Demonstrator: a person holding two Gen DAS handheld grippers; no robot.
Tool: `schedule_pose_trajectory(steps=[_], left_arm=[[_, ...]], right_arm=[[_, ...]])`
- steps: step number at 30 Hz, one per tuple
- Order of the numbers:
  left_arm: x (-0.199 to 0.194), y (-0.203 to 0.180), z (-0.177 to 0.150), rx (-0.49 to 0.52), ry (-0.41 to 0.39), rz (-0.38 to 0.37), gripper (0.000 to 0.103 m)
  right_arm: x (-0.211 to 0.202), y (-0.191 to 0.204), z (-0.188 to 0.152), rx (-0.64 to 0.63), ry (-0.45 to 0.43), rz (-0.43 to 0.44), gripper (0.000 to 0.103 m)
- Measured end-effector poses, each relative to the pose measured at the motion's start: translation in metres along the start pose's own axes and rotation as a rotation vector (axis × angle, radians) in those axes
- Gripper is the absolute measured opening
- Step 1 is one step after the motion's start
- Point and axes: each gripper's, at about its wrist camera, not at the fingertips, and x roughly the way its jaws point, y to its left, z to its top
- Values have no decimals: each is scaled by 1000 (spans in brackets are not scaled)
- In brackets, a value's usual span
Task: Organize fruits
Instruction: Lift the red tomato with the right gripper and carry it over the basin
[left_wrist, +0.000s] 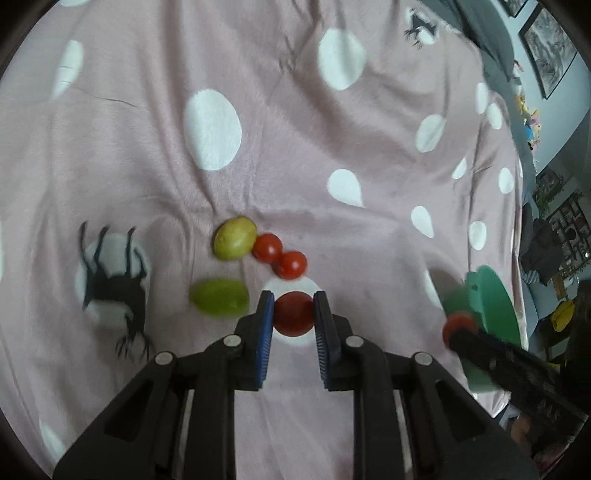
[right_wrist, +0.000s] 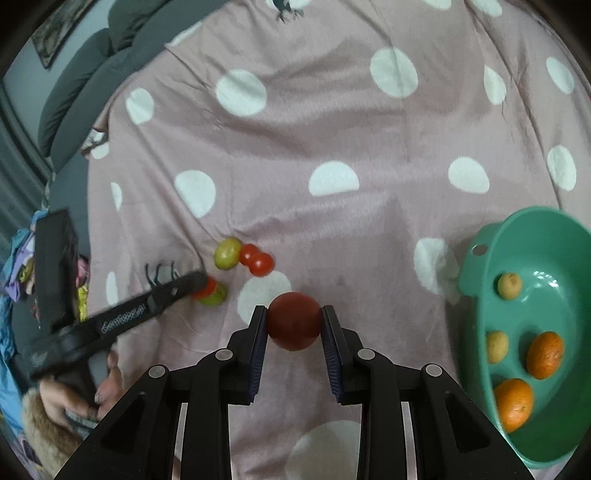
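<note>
Between left gripper (left_wrist: 293, 314) fingers: red tomato (left_wrist: 293, 314), gripped; right gripper (right_wrist: 294, 320) likewise grips dark-red fruit (right_wrist: 294, 320).

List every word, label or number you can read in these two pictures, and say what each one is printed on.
One white print runs along the side of the left gripper, seen in the right wrist view; it is too blurred to read.
No legible text on the green bowl, the fruits or the dotted blanket.
</note>
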Motion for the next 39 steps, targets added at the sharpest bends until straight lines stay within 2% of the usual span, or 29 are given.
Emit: schedule_pose_trajectory(steps=[3, 7, 12, 16, 19, 21, 25, 31, 39], left_arm=[[-24, -13, -23, -5, -70, 31, 20], [-46, -29, -47, -37, -126, 3, 20], [-70, -67, -60, 1, -201, 23, 20], [-79, -103, -64, 55, -257, 44, 20], [-80, -125, -66, 103, -291, 54, 20], [-75, -140, -65, 114, -292, 24, 20], [-63, -166, -64, 146, -268, -17, 20], [-41, -200, -61, 176, -220, -82, 20], [-12, -239, -66, 248, -172, -119, 20]], right_arm=[[-19, 0, 0, -11, -52, -9, 31], [-42, -2, -4, -28, -114, -1, 31], [-59, -13, -6, -38, -151, -51, 31], [-78, -32, -1, -6, -198, -45, 31], [-91, -44, -3, 8, -237, -105, 31], [-99, -56, -3, 27, -250, -146, 31], [-114, -76, -2, 65, -276, -150, 31], [-129, -104, -3, 105, -295, -239, 31], [-132, -148, -5, 219, -261, -245, 31]])
